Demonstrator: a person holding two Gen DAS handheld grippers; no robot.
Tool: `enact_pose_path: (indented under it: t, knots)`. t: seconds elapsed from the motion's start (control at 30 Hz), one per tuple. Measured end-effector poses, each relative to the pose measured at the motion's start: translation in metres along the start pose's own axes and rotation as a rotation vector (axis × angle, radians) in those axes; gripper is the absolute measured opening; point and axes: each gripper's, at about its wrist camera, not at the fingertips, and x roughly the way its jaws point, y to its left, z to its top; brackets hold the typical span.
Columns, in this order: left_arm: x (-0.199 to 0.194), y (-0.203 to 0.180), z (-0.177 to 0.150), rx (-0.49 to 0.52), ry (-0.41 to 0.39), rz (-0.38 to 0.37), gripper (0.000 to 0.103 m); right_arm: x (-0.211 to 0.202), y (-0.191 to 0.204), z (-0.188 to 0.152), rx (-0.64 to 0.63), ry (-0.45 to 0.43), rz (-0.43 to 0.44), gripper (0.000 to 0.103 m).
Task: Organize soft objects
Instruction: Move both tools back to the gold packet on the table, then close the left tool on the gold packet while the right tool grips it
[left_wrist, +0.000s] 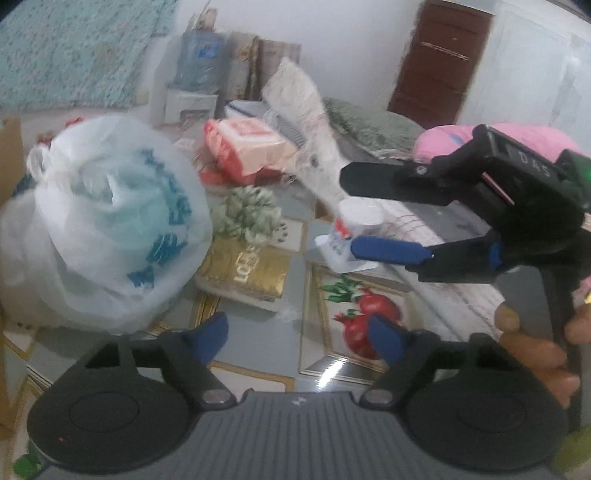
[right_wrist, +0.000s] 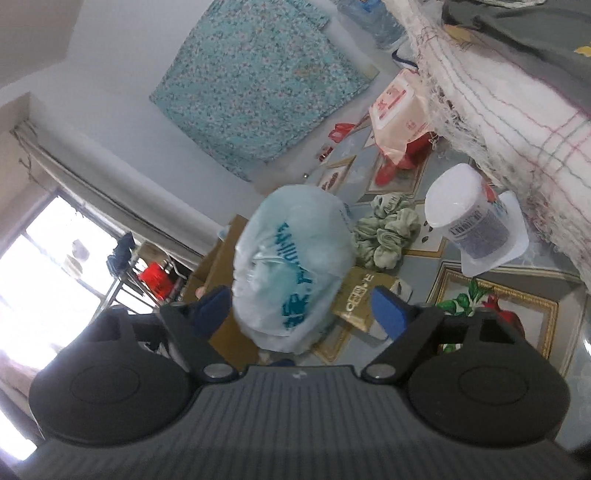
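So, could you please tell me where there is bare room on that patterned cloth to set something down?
Bare cloth shows around the pomegranate print, between the gold box and the white plastic cup. Farther back it is crowded: white plastic bag, green scrunched fabric, red-and-white packet.

Both views are evenly lit by soft daylight. In the right wrist view a window (right_wrist: 44, 266) at nine o'clock is blown out to white. A small streak of glare sits on the glossy floor covering (left_wrist: 332, 373) near five o'clock of centre in the left wrist view. Motion blur smears the white plastic bag (left_wrist: 107, 221) in both views. Fisheye bending curves the walls and the brown door (left_wrist: 439, 62) at one o'clock. Shadows are faint.
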Motion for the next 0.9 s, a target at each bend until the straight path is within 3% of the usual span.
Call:
enact_pose_path:
  t: [0.07, 0.13, 0.23, 0.43, 0.67, 0.9]
  knots:
    - [0.01, 0.004, 0.0, -0.014, 0.013, 0.022, 0.073, 0.01, -0.002, 0.003, -0.028, 0.009, -0.016, 0.061]
    - [0.018, 0.008, 0.0, -0.025, 0.026, 0.029, 0.068, 0.02, 0.0, 0.006, -0.063, 0.011, -0.05, 0.053]
    - [0.023, 0.011, 0.002, -0.03, 0.032, 0.033, 0.062, 0.032, 0.001, 0.011, -0.103, 0.012, -0.078, 0.05]
    - [0.035, 0.016, 0.01, -0.038, 0.035, 0.025, 0.06, 0.064, 0.001, 0.021, -0.181, 0.046, -0.164, 0.05]
    - [0.042, 0.022, 0.012, -0.059, 0.047, 0.002, 0.06, 0.097, -0.007, 0.022, -0.202, 0.144, -0.247, 0.051]
    - [0.039, 0.03, 0.007, -0.076, 0.064, -0.014, 0.061, 0.097, -0.011, 0.006, -0.137, 0.235, -0.184, 0.053]
